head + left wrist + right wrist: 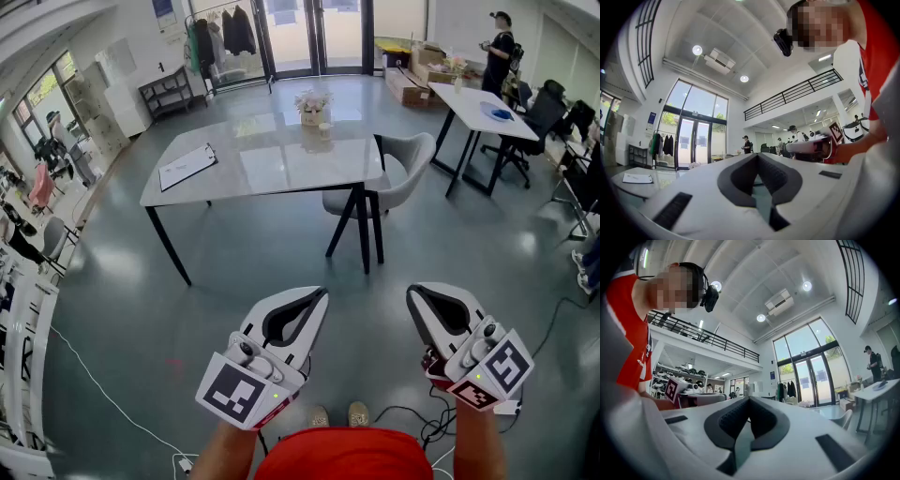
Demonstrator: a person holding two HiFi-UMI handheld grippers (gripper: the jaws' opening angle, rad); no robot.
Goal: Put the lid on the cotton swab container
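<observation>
While short of table (272, 164): walk up first.
Left gripper (314, 300): jaws together, empty.
Right gripper (422, 300): jaws together, empty.
Container, lid: not made out; perhaps among things (314, 112) at table's far edge.
Grip: open jaws before reaching.

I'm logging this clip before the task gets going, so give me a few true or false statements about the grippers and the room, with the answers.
1. The left gripper is shut with nothing between its jaws. True.
2. The right gripper holds a lid. False: it is shut and empty.
3. A clipboard lies on the grey table. True.
4. The grey chair stands on top of that table. False: it stands on the floor beside the table.
</observation>
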